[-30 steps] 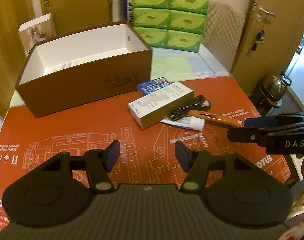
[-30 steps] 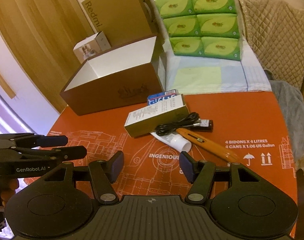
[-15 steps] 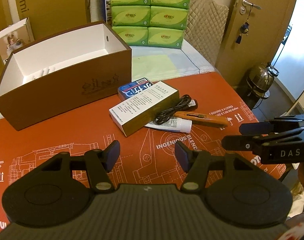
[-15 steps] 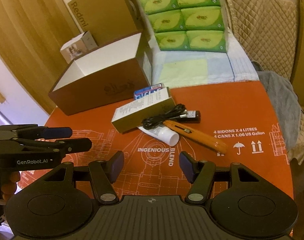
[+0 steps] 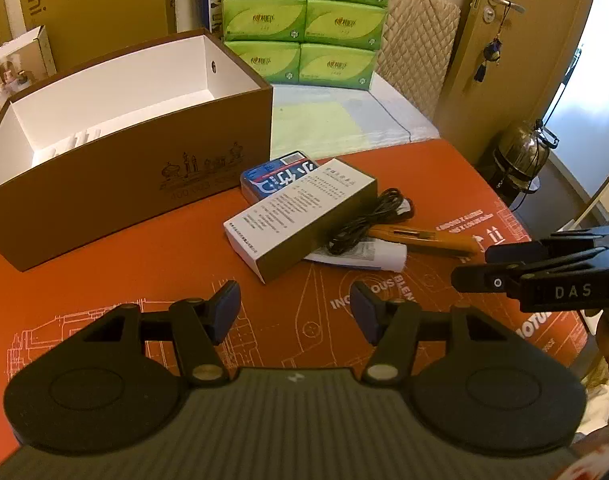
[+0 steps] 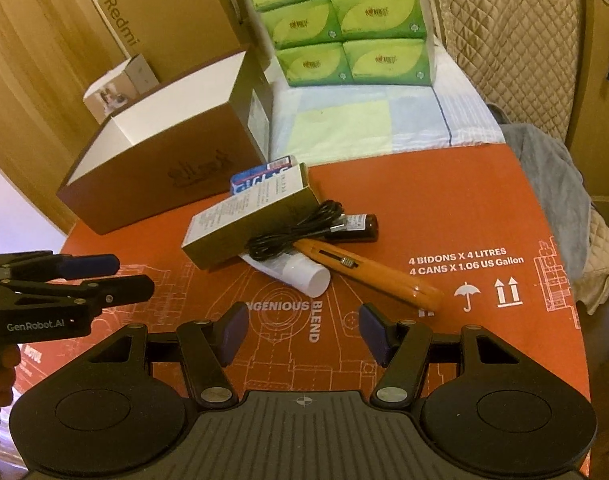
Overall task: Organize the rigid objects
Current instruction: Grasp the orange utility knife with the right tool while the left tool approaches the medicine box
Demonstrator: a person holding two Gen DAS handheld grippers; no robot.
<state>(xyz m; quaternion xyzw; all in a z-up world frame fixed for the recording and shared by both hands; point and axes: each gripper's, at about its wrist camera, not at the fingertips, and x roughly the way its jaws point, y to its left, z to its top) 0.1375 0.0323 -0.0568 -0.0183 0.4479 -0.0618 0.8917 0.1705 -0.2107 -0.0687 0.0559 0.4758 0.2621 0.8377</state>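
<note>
Both the left gripper [image 5: 294,312] and the right gripper [image 6: 303,333] are held open and empty above the orange mat [image 5: 152,256]. Beyond them a pile is seen: carton [image 5: 300,216], blue box [image 5: 270,172], cable [image 5: 364,220], tube [image 5: 378,251], orange cutter [image 6: 368,272]. Behind stands the brown box [image 5: 116,184], open-topped.

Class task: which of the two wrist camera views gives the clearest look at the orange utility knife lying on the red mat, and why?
The right wrist view. There the orange utility knife shows along nearly its whole body, slider included, with only its far end under the coiled black cable. In the left wrist view the knife lies farther off, looks thin, and the right gripper covers its tip.
</note>
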